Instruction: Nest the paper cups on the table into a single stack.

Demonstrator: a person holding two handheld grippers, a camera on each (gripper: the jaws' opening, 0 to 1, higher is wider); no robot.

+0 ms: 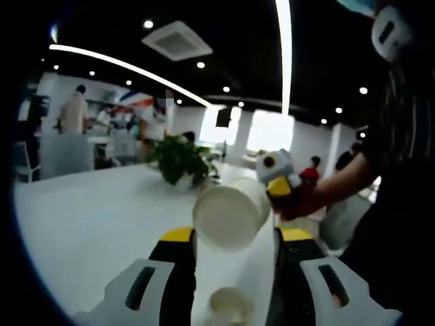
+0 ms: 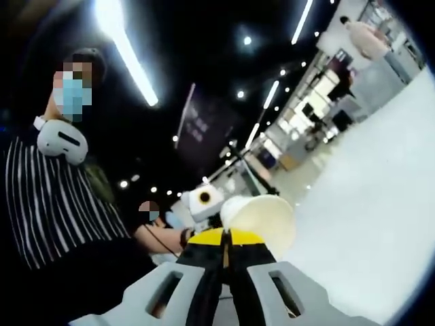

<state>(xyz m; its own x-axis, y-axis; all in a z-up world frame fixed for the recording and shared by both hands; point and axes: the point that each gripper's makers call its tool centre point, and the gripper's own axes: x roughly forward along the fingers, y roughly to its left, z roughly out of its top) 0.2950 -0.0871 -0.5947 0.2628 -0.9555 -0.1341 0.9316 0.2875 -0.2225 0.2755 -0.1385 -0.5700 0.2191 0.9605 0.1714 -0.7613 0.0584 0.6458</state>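
Note:
A white paper cup (image 1: 228, 214) hangs tilted in the air above the white table (image 1: 88, 224), its base turned toward the left gripper view. My right gripper (image 1: 280, 191) comes in from the right and is shut on that cup's rim. My left gripper (image 1: 236, 238) stands open, its yellow-tipped jaws wide on either side of the cup without touching it. A second paper cup (image 1: 231, 305) sits low between those jaws, open end up. In the right gripper view my right gripper (image 2: 225, 239) pinches the wall of the held cup (image 2: 262, 219), whose mouth faces the camera.
A green potted plant (image 1: 180, 159) stands on the table beyond the cups. The person holding the grippers, in a striped top (image 2: 47, 204), is close on one side. Other people and desks (image 1: 71, 115) are far back in the room. The table (image 2: 367, 204) stretches wide and white.

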